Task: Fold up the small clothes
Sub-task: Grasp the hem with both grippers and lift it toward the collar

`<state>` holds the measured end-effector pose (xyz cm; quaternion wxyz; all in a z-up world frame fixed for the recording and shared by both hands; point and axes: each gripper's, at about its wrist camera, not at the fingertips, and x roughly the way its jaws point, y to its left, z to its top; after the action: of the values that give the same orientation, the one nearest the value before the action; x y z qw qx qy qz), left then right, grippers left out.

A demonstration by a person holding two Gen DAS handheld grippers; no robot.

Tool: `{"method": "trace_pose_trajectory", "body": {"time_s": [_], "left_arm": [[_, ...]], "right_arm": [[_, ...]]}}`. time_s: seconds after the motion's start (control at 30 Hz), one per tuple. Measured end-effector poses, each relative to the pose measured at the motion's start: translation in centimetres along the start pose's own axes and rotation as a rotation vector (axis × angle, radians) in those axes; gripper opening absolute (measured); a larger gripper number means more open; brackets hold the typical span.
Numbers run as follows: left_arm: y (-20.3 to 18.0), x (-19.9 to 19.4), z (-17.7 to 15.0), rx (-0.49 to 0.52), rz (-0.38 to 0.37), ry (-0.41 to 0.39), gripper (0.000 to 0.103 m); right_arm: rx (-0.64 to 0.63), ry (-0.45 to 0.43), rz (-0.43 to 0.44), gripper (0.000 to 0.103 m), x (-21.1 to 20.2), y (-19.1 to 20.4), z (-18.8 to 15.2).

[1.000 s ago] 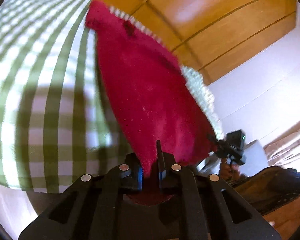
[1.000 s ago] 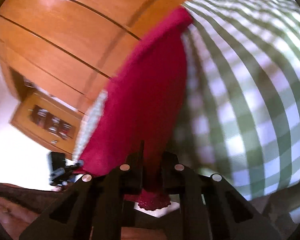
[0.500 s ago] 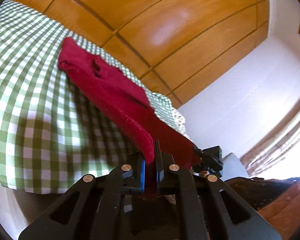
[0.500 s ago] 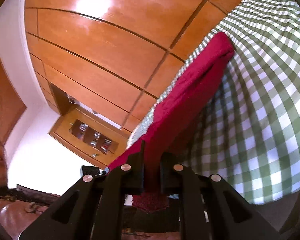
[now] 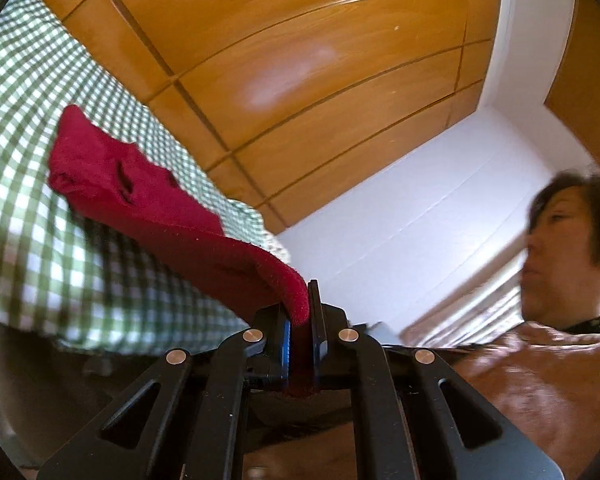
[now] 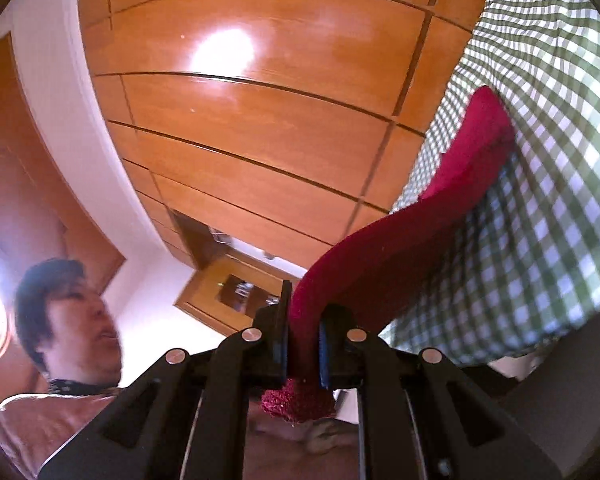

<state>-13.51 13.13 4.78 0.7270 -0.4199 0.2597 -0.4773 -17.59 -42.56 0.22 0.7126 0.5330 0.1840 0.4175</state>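
The red garment [image 5: 148, 200] looks soft, light and limp, sagging from the checked cloth [image 5: 28, 184] up to the left gripper [image 5: 303, 320] and right gripper [image 6: 303, 332], each clamped on a near edge, the sensible hold for folding.

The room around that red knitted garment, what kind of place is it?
Probably a home bedroom: a green-and-white checked cloth covers what looks like a bed, glossy wooden wardrobe panels stand behind it, and a small wooden cabinet sits by the white wall.
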Motion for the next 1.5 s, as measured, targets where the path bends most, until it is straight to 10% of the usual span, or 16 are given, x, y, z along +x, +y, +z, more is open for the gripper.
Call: {"method": "trace_pose_trajectory", "body": {"time_s": [0.27, 0.7, 1.17, 1.33, 1.5], "left_arm": [[1.2, -0.5, 1.5, -0.078, -0.086, -0.070, 0.006], [8.8, 6.3, 9.0, -0.068, 0.261, -0.022, 0.006], [18.2, 13.3, 13.0, -0.099, 0.589, 0.012, 0.007], [19.7, 14.7, 13.1, -0.114, 0.647, 0.028, 0.026], [17.3, 12.6, 12.4, -0.076, 0.681, -0.101, 0.081]], "right_arm": [[0.010, -0.023, 0.094, 0.010, 1.3, 0.2, 1.7], [0.131, -0.120, -0.016, 0.010, 6.6, -7.1, 9.2], [0.239, -0.221, -0.372, 0.015, 9.9, -16.0, 13.8], [0.118, -0.213, -0.525, 0.053, 12.4, -15.5, 14.3], [-0.212, -0.159, -0.801, 0.070, 13.3, -10.1, 12.5]]}}
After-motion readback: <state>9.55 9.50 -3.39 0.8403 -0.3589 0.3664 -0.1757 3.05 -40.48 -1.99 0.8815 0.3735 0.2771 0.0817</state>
